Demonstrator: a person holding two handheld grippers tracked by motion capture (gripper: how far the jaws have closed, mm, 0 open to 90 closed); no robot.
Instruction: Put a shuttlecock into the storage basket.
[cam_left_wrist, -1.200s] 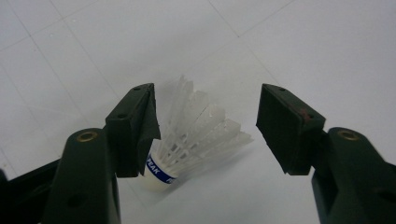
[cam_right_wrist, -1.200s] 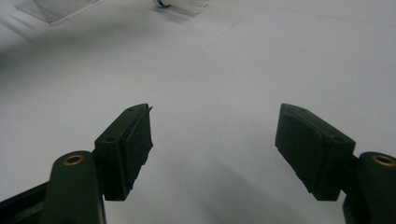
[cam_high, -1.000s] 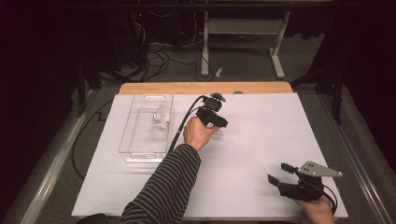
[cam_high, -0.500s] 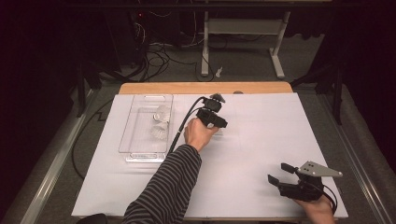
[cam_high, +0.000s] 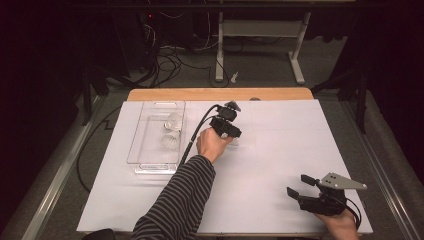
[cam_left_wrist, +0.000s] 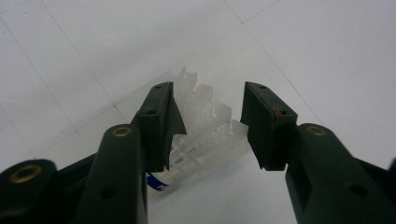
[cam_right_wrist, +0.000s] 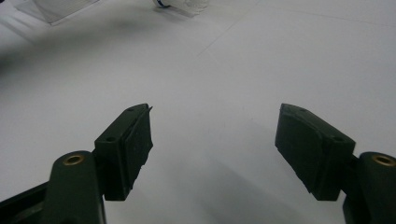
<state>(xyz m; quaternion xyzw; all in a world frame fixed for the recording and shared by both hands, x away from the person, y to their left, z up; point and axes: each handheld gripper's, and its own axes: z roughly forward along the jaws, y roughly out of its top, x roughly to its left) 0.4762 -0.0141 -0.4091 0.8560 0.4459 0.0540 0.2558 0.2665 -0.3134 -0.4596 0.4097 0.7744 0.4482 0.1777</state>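
A white shuttlecock (cam_left_wrist: 210, 135) with a blue band on its cork lies on its side on the white paper (cam_high: 280, 140). My left gripper (cam_left_wrist: 208, 89) points down over it and straddles its feathered skirt. The jaws have just been closing, with the shuttlecock between them; the left pad (cam_left_wrist: 164, 122) lies against the feathers and the right pad stands a sliver off. In the high view this gripper (cam_high: 231, 136) is at the table's middle, just right of the tray. My right gripper (cam_high: 299, 185) rests open near the front right corner, and nothing is between its jaws (cam_right_wrist: 215, 112).
A clear plastic tray (cam_high: 150, 159) sits left of centre and holds two more shuttlecocks (cam_high: 172, 122). The left gripper's black cable (cam_high: 197, 132) trails past the tray's right side. Beyond the wooden table edge (cam_high: 220, 94) are floor cables and a desk frame.
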